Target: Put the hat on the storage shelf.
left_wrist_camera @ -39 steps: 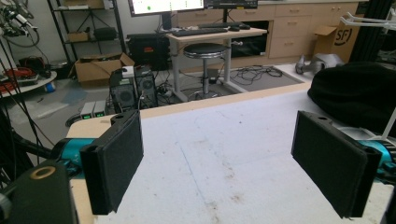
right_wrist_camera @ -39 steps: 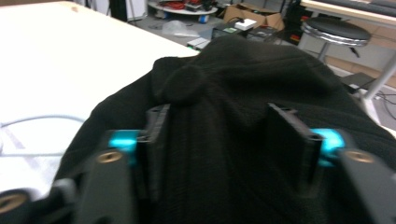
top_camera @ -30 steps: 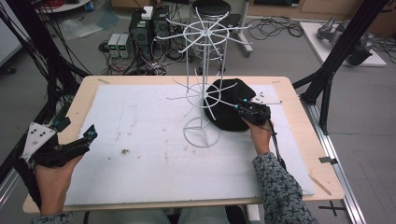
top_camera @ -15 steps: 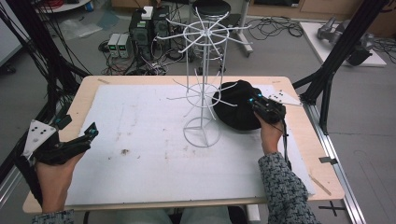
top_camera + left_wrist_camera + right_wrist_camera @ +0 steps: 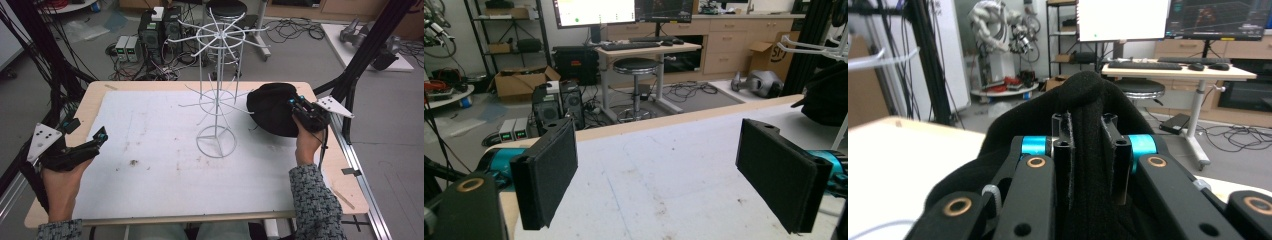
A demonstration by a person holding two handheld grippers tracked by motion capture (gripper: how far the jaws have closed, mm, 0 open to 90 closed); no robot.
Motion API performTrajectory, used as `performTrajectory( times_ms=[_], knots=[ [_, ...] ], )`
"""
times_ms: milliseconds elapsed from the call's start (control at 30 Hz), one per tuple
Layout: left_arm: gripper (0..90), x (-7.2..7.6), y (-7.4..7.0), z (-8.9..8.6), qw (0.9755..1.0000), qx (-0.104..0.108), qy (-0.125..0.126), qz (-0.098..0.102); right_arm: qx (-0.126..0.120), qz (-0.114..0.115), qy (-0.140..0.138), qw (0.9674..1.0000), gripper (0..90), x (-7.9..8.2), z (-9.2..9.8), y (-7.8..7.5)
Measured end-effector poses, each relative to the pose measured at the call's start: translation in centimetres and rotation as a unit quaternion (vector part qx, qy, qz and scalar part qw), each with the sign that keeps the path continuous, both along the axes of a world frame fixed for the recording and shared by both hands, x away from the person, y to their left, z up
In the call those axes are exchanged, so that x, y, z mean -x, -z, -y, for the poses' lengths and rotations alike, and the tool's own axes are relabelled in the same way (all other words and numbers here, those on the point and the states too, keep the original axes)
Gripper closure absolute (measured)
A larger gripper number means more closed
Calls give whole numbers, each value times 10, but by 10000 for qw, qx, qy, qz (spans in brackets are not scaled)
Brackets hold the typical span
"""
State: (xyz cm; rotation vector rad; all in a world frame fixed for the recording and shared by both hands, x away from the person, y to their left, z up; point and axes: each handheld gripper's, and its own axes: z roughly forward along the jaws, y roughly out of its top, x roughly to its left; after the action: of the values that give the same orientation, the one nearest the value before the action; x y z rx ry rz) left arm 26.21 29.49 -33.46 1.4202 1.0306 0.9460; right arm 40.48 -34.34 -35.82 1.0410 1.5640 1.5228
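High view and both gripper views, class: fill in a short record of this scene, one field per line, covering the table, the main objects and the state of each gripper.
Surface: wooden table topped with a white mat
Rack: white wire rack standing upright near the mat's middle, arms bare
Hat: black hat at the table's right side, beside the rack
Right gripper: right gripper shut on a fold of the hat
Left gripper: left gripper open, nothing between its pads, at the table's left edge
Background: monitors, desk and stool beyond the table
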Motion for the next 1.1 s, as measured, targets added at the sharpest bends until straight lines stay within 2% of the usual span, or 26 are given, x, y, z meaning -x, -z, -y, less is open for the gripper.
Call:
performTrajectory(
  times_ms=[33,100,233,267,567,600,733,800,867,933,967,1100],
  knots=[
    [172,-1,0,1,10000,3,20,-1,-114,-25,76,9999,795,2,6,-7],
    [172,-3,-1,2,10000,15,41,12,-139,-1,90,9999,795,3,8,-9],
    [172,-8,-3,4,9999,61,82,55,-200,129,245,9994,795,5,20,-29],
    [172,-10,-3,5,9999,65,99,65,-200,129,245,9994,795,5,20,-29],
    [172,-15,-4,9,9998,91,156,91,-287,403,549,9973,794,7,43,-77],
    [172,-15,-5,9,9998,93,157,91,-287,403,549,9973,794,7,43,-77],
    [172,-14,-5,8,9997,82,186,109,-322,569,620,9959,794,9,47,-99],
    [172,-13,-5,8,9997,87,185,119,-252,690,597,9955,794,10,47,-119],
    [172,-13,-5,7,9997,78,181,109,-269,701,598,9954,794,10,47,-124],
    [172,-13,-5,7,9997,96,179,114,-261,839,580,9944,793,9,44,-144],
    [172,-13,-5,7,9997,99,176,114,-261,839,580,9944,793,9,44,-144],
    [172,-12,-6,6,9997,96,186,116,-365,888,520,9940,792,7,41,-165]
  ],
)
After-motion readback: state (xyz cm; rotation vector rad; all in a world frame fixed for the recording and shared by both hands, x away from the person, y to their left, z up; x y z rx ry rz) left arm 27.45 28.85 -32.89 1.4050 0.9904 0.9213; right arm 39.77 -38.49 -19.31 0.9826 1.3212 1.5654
